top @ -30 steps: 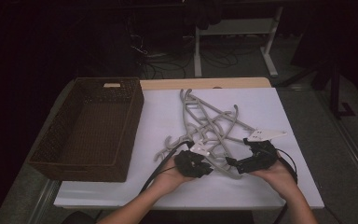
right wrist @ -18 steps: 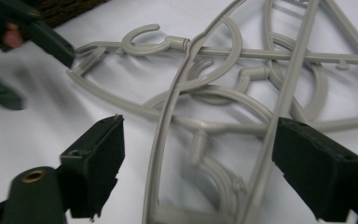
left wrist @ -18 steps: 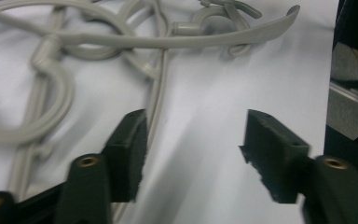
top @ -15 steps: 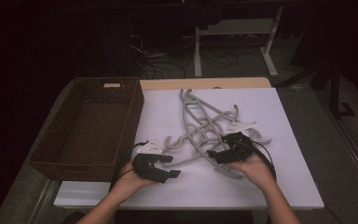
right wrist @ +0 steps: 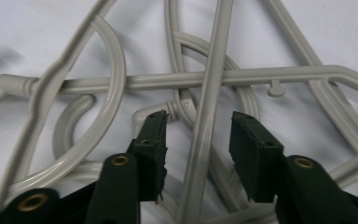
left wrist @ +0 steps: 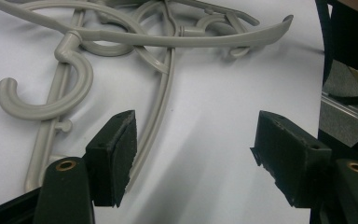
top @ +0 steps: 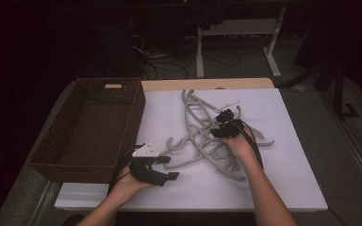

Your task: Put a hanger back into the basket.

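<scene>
No hanger has been placed in the wicker basket [top: 87,127], which is seen without contents; the whole pile of grey hangers [top: 207,134] remains tangled on the white table cover [top: 283,174]. Sorting is judged to be at an early stage, with every hanger left to be moved.

The right gripper [top: 222,126] is set down over the middle of the pile. Its jaws have just been closing, and a straight hanger bar [right wrist: 205,135] is seen between them; a gap is observed on each side, so no pinch is recorded yet.

The left gripper [top: 164,168] is held at the near edge of the pile, beside the basket. Its jaws have just been opening and stand spread, with nothing gripped. A hanger hook [left wrist: 51,100] lies just ahead of its left pad.
</scene>
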A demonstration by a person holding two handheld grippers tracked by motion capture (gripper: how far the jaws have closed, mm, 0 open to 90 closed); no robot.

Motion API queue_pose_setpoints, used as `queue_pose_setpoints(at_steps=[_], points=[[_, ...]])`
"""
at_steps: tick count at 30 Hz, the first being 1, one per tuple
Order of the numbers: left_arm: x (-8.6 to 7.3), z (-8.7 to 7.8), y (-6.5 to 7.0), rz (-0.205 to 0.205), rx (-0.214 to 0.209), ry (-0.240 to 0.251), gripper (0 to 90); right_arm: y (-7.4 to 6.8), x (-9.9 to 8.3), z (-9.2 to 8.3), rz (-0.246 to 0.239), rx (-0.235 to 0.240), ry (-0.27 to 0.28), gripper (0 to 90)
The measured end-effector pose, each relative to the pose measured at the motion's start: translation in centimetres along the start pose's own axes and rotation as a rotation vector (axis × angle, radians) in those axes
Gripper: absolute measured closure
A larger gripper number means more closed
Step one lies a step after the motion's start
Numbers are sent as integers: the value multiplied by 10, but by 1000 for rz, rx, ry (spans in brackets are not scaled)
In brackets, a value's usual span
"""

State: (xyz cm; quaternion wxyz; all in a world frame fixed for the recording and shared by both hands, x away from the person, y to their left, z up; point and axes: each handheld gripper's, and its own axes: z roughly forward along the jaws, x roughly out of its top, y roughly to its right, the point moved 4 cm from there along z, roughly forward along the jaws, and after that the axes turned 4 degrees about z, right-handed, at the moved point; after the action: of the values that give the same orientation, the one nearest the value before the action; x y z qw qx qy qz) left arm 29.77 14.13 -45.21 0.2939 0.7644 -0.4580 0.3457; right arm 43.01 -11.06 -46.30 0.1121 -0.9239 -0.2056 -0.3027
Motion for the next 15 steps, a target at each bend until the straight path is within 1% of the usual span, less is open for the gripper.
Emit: queue_pose_setpoints(at_steps=[1,3,4,5,6,7,9,10,11,12,13,14,15], points=[[0,0,0,0,1,1,297,0,0,0,0,0,0,606],[0,0,-1,-4,4,4,297,1,0,4,-4,-14,-21,663],[0,0,-1,-4,4,4,297,1,0,4,-4,-14,-21,663],[1,0,-1,-4,6,5,297,2,0,4,-4,-13,-24,711],[1,0,-1,-4,7,7,297,2,0,4,-4,-13,-24,711],[1,0,-1,-6,8,8,297,3,0,4,0,-5,-25,743],[1,0,0,-7,8,11,297,3,1,4,-9,-12,-25,749],[1,0,-1,-6,8,10,297,5,2,4,-9,-12,-28,773],[1,0,-1,-6,9,11,297,5,2,4,-9,-12,-28,773],[1,-1,-1,-6,9,11,297,7,4,2,-22,-7,-16,796],[1,-1,-1,-6,9,11,297,7,5,2,-47,6,-18,799],[1,-1,-1,-6,9,13,297,7,5,2,-47,6,-18,799],[2,-1,0,-8,8,17,297,7,6,2,-56,15,-26,800]])
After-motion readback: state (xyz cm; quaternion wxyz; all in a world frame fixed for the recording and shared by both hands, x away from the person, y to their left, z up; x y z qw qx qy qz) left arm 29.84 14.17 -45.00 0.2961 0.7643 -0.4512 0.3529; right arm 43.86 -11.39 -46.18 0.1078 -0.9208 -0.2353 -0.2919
